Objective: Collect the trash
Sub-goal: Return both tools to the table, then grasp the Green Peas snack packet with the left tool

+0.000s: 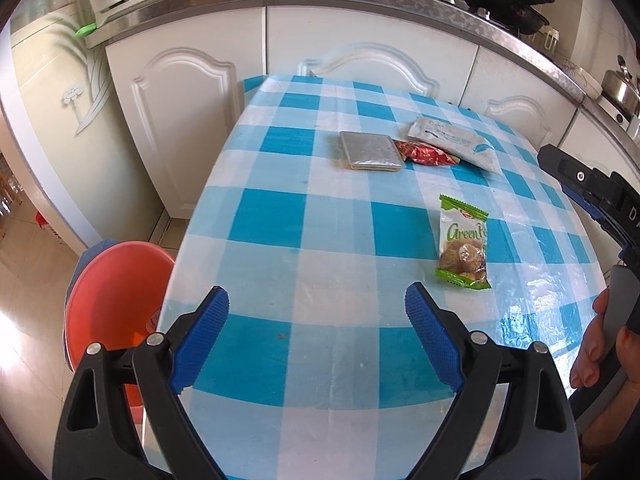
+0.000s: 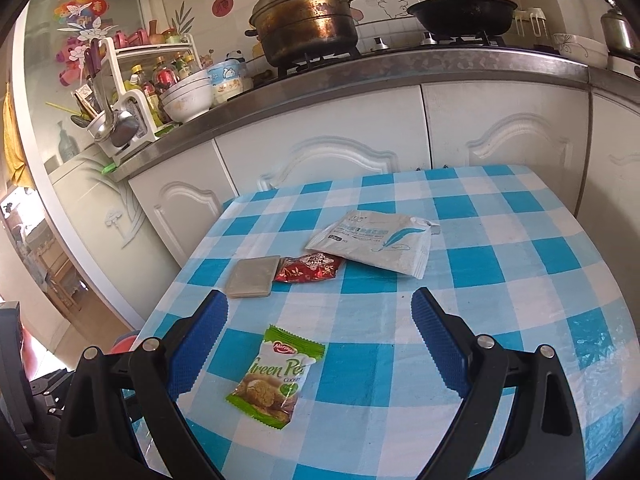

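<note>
Right wrist view: your right tongs [image 2: 320, 356] gape empty above the green wrapper [image 2: 276, 376] lying flat on the tabletop [image 2: 520, 280]; left tongs [image 1: 316, 344] likewise. Risk: pads skating over flat film.

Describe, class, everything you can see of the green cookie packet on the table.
The green cookie packet is a small glossy plastic wrapper, green with crimped ends and a white middle showing "Green Pe" lettering and pictured cookies. It lies flat, sealed-looking, on the blue-and-white checked tablecloth, apart from the other wrappers. Nothing else touches it.
</note>
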Motion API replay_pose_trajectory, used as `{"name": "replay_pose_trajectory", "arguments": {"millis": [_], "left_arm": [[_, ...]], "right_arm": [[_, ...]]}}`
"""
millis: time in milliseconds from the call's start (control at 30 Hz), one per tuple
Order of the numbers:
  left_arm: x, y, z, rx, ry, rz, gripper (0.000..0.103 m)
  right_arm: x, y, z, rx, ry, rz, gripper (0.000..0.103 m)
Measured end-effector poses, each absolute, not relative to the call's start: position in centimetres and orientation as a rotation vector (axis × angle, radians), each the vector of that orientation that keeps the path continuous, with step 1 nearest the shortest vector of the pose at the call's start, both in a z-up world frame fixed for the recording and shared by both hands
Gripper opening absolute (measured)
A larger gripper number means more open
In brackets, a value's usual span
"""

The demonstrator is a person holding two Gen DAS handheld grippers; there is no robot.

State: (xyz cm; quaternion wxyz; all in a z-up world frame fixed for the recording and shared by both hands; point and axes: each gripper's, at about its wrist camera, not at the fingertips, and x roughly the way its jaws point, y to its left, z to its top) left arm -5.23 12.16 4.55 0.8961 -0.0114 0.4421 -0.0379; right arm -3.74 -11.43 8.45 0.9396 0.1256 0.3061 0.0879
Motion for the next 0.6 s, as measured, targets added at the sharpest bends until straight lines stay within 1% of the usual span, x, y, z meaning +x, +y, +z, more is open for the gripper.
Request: {"name": "replay_pose_trajectory", "arguments": {"millis": [267, 600], "left_arm": [[-5.1, 9.7, 4.4, 0.003, 0.918, -0.159, 0.090], [-3.2, 3.3, 3.0, 0.083, 0.944, -0.366, 0.090]], "right_arm": [[-3.1, -12.7, 7.6, 0.260, 0.643, 0.154, 0.092], [-1.7, -16.7, 5.6, 0.325, 0.702, 0.100, 0.092]]}}
